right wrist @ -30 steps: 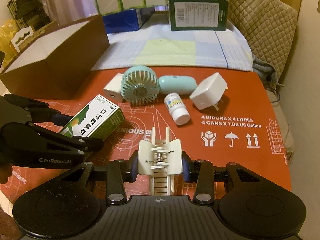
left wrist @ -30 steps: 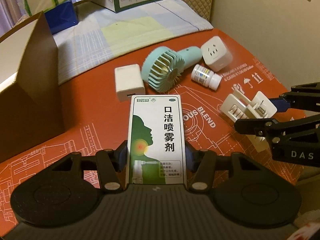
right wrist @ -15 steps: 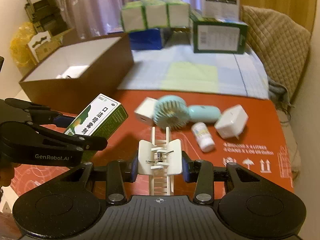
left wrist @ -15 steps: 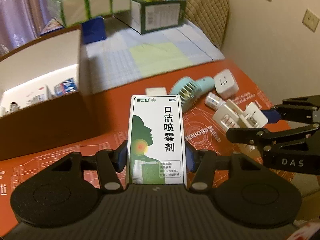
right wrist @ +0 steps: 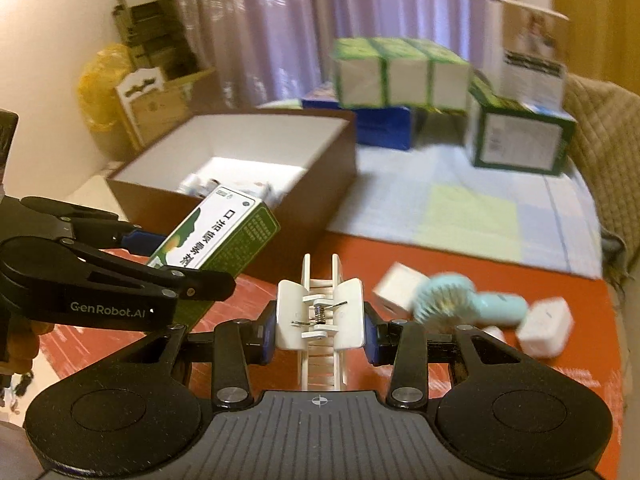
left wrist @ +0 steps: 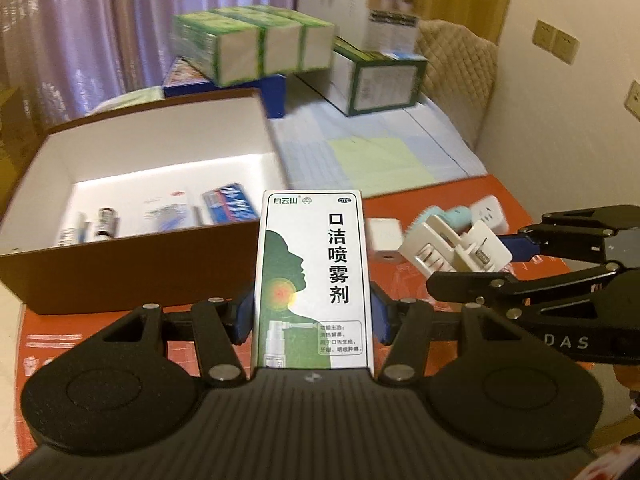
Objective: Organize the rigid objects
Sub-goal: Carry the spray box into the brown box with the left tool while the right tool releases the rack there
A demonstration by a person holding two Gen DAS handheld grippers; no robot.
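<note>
My left gripper (left wrist: 314, 316) is shut on a green and white medicine box (left wrist: 314, 276), held up in the air near the front wall of the brown cardboard box (left wrist: 132, 264). In the right wrist view the same medicine box (right wrist: 220, 236) sticks out of the left gripper (right wrist: 168, 256) at the left. My right gripper (right wrist: 320, 322) is shut on a white hair claw clip (right wrist: 320, 314), also lifted off the orange mat (right wrist: 560, 372). From the left wrist view, the clip (left wrist: 456, 246) shows in the right gripper (left wrist: 496, 260) at the right.
The brown box (right wrist: 280, 200) is open with a white inside, holding several small packs. On the mat lie a mint hand fan (right wrist: 448, 300), a white charger (right wrist: 398, 286), a white plug cube (right wrist: 546, 326) and a small bottle (right wrist: 494, 332). Stacked cartons (left wrist: 376, 84) stand behind.
Both grippers have risen with their loads and swung toward the brown box, whose white inside has come into view. The fan, charger and cube have dropped away to the right.
</note>
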